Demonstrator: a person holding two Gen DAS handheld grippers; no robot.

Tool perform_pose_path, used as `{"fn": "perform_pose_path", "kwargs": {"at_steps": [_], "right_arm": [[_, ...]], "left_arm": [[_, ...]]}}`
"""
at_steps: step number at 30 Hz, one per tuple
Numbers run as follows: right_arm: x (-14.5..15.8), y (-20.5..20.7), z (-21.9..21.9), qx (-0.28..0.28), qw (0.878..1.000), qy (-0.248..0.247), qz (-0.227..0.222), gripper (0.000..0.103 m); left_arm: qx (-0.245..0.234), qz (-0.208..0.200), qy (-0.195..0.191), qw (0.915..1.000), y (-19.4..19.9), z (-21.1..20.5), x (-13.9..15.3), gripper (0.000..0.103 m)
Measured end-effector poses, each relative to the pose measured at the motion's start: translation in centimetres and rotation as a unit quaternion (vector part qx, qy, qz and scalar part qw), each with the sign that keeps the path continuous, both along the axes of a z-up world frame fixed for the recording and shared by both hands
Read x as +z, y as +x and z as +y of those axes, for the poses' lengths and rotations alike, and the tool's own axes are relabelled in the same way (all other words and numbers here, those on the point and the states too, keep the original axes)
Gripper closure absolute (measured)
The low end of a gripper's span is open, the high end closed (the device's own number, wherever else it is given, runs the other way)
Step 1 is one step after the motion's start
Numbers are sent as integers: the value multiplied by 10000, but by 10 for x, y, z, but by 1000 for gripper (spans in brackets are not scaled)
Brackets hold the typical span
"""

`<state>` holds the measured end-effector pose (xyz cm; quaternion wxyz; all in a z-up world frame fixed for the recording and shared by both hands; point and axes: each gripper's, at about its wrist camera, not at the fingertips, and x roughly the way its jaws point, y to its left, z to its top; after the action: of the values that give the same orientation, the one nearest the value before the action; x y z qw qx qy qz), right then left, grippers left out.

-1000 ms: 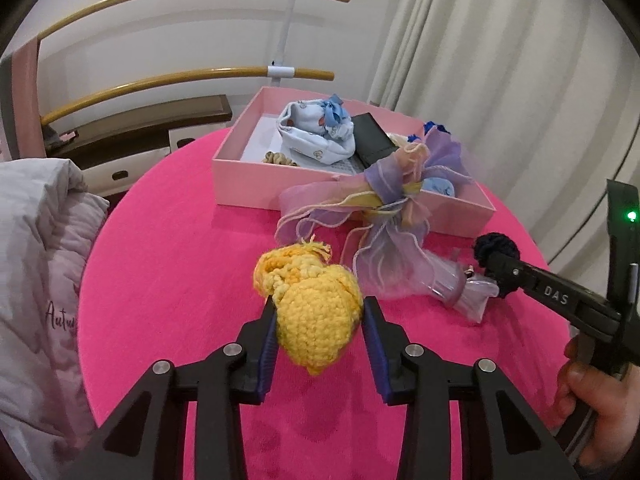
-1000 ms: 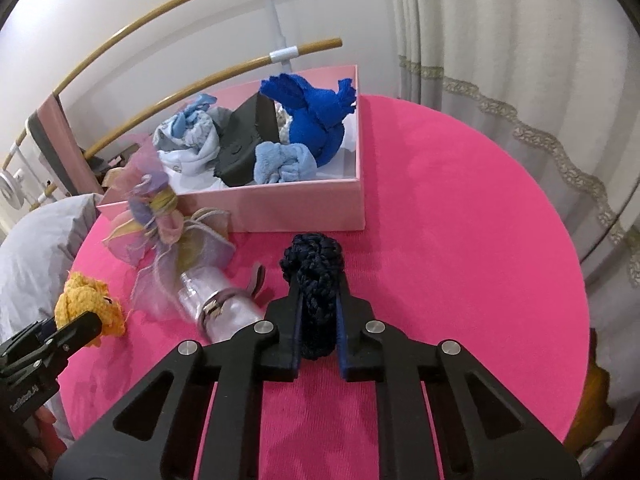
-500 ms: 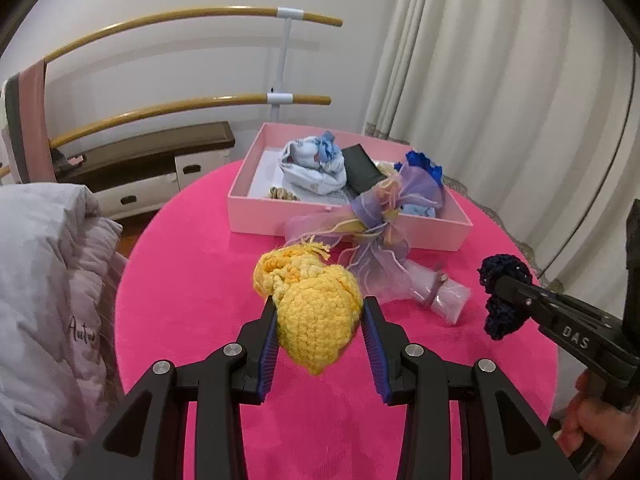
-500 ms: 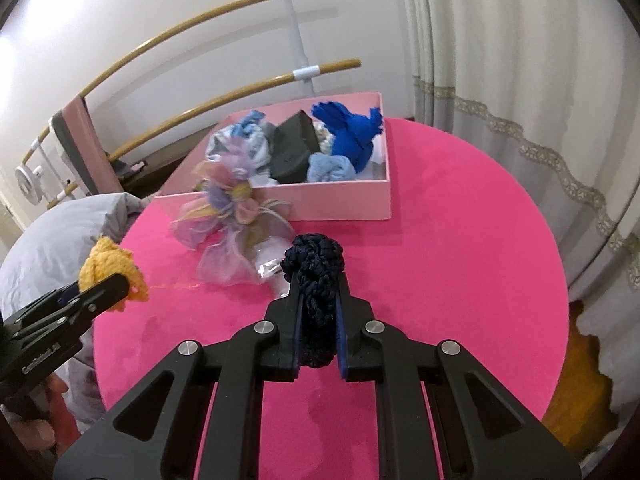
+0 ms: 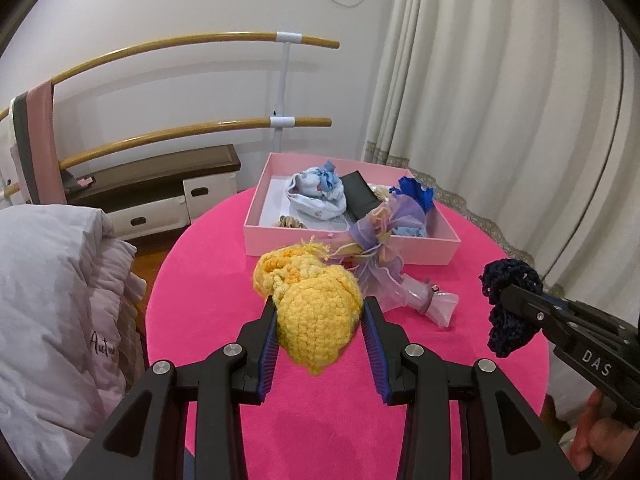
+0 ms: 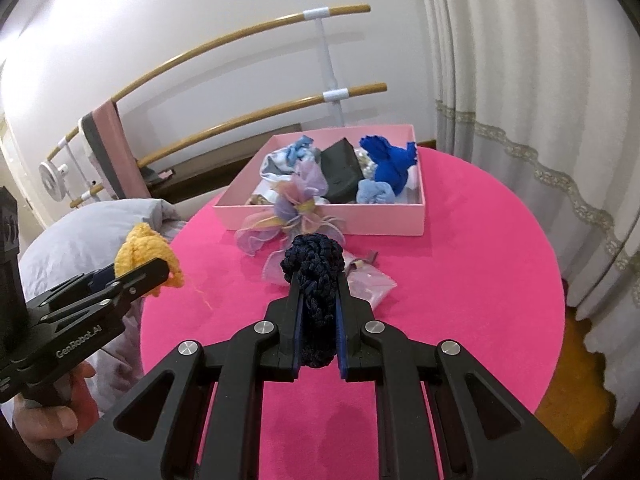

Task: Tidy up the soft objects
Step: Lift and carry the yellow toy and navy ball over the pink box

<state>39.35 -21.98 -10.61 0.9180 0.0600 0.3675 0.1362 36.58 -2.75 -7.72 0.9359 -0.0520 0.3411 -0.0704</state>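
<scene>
My left gripper (image 5: 320,312) is shut on a yellow crocheted piece (image 5: 312,308), held in the air above the round pink table (image 5: 208,304). My right gripper (image 6: 318,284) is shut on a dark navy knitted scrunchie (image 6: 314,268), also lifted off the table. Each gripper shows in the other's view: the right one (image 5: 508,300) at the right edge, the left one (image 6: 156,274) at the left edge. A pink box (image 5: 400,246) at the table's far side holds a pale blue cloth bundle (image 5: 318,196), a black pouch (image 6: 340,166) and a royal blue cloth (image 6: 390,162).
A purple organza ribbon bow on a clear wrapped bundle (image 5: 400,280) lies on the table in front of the box. A grey padded garment (image 5: 48,300) sits left of the table. Wooden rails (image 5: 180,46) and cream curtains (image 5: 500,100) stand behind. A hand (image 6: 44,420) holds the left gripper.
Both grippers have risen and pulled back from the box with their objects still held. The table and box look smaller and farther away.
</scene>
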Motion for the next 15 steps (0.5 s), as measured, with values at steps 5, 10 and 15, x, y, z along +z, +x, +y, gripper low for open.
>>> {"fn": "perform_pose_path", "kwargs": {"at_steps": [5,10,15], "right_arm": [[5,-3,3,82,9999,59,-36,91],[8,2,3,144,9998,128,-43,91],[19,15,5,188,9997,94,-131,91]], "left_arm": [[40,-35,30,10000,-5,0,6,67],[47,-51,57,10000,2,2,9,67],[91,-138,84,9998,22,7,17,67]]}}
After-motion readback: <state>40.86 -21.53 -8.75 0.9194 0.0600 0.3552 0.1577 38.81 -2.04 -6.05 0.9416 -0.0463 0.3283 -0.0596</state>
